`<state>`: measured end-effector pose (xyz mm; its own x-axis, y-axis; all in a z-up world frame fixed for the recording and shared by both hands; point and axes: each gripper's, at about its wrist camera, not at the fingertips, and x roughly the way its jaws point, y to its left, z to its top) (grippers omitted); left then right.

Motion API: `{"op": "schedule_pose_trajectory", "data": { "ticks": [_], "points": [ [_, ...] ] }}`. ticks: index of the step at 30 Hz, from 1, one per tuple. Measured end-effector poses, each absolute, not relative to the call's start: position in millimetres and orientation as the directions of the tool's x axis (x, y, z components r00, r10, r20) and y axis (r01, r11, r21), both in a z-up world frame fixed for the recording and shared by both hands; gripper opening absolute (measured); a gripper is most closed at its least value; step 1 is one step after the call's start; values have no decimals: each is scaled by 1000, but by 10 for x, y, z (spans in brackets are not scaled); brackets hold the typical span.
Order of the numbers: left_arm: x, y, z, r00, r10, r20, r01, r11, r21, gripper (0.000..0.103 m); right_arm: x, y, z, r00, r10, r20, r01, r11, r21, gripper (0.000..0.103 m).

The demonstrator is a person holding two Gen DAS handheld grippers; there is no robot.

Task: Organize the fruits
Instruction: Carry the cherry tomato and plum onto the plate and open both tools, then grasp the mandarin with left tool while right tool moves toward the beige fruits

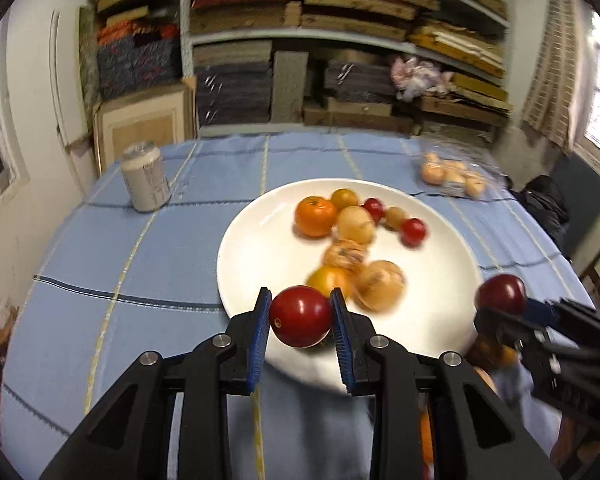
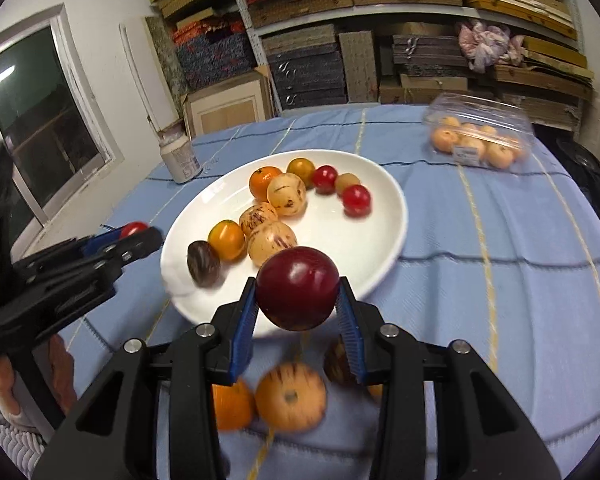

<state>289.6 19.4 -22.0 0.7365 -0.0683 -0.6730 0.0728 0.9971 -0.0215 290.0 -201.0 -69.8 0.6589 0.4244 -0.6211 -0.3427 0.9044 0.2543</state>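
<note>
My left gripper (image 1: 300, 300) is shut on a red tomato (image 1: 300, 316), held above the near rim of the white plate (image 1: 260, 248). My right gripper (image 2: 298, 284) is shut on a dark red plum (image 2: 298, 288) over the plate's (image 2: 384, 216) front edge. Each gripper shows in the other view: the right one (image 1: 504, 312) with its plum (image 1: 500, 292), the left one (image 2: 136, 236) with its tomato (image 2: 134, 228). The plate holds an orange (image 2: 264, 180), striped pale fruits (image 2: 286, 194), yellow and red tomatoes and a dark fruit (image 2: 202, 266). A striped fruit (image 2: 290, 398) and an orange (image 2: 232, 404) lie on the cloth under my right gripper.
A white jar (image 1: 146, 178) stands on the blue checked tablecloth (image 1: 100, 272) at the back left. A clear plastic box (image 2: 480, 136) of pale orange fruits sits at the back right. Stacked shelves fill the wall behind, and a dark chair (image 1: 580, 200) stands at the right.
</note>
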Motion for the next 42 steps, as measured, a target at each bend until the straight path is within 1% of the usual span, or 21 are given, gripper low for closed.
{"op": "schedule_pose_trajectory", "data": {
  "ticks": [3,4,5,6,7,8,9,13,14,15,18,20,22,24,26,27,29,32,35,38,42],
  "points": [
    [3099,250,-316,718,-74,-692,59,997,-46,30,3046,-1932,-766,652,419,-632,-346,906,245,39],
    [3136,265,-332,716,-79,-693,57,997,-55,31,3072,-1927,-789,653,417,-632,-344,907,244,40],
    [3165,276,-350,715,-82,-694,55,997,-61,36,3080,-1932,-806,655,417,-630,-343,907,243,40],
    [3186,291,-366,716,-87,-692,53,996,-71,46,3089,-1944,-817,659,415,-627,-342,908,241,43],
    [3190,304,-382,716,-93,-691,54,995,-78,50,3092,-1963,-817,662,415,-623,-341,908,243,51],
    [3195,312,-395,716,-98,-692,57,995,-81,56,3088,-1981,-813,665,418,-619,-337,908,250,54],
    [3189,324,-401,717,-100,-690,60,995,-82,58,3086,-2010,-808,670,422,-612,-332,906,261,57],
    [3102,378,-342,727,-116,-677,65,993,-99,61,3005,-2111,-738,696,418,-584,-324,908,264,57],
    [3047,391,-320,731,-120,-672,66,992,-106,63,2955,-2153,-708,707,415,-572,-321,910,264,57],
    [3005,395,-310,735,-124,-667,68,992,-110,66,2926,-2191,-683,714,413,-566,-318,911,264,59],
    [2763,372,-287,746,-134,-653,86,991,-105,69,2817,-2364,-617,751,392,-531,-288,918,271,65],
    [2580,334,-305,749,-128,-650,95,992,-87,73,2757,-2484,-603,766,382,-517,-266,921,286,66],
    [2366,259,-342,749,-124,-651,106,992,-67,74,2677,-2648,-647,774,373,-511,-228,918,326,70],
    [2212,186,-355,754,-131,-644,119,991,-62,74,2599,-2776,-708,776,370,-511,-197,912,360,71],
    [2069,116,-359,760,-147,-633,138,988,-64,74,2510,-2914,-774,776,359,-519,-159,907,390,74],
    [1992,66,-360,763,-159,-626,155,986,-61,74,2470,-2978,-786,778,355,-519,-142,903,405,78],
    [1886,-46,-373,770,-163,-617,180,983,-35,75,2375,-3101,-789,792,354,-497,-124,891,436,81],
    [1798,-266,-415,770,-169,-615,233,972,25,75,2282,-3232,-789,804,351,-480,-103,877,469,83],
    [1770,-492,-504,769,-149,-621,273,956,108,75,2289,-3253,-805,799,357,-484,-94,868,487,84],
    [1793,-598,-583,751,-173,-638,315,942,115,75,2314,-3238,-816,790,366,-492,-95,866,491,84],
    [1903,-650,-652,732,-178,-658,320,942,101,75,2323,-3192,-819,781,367,-505,-99,872,480,86]
  ]
}}
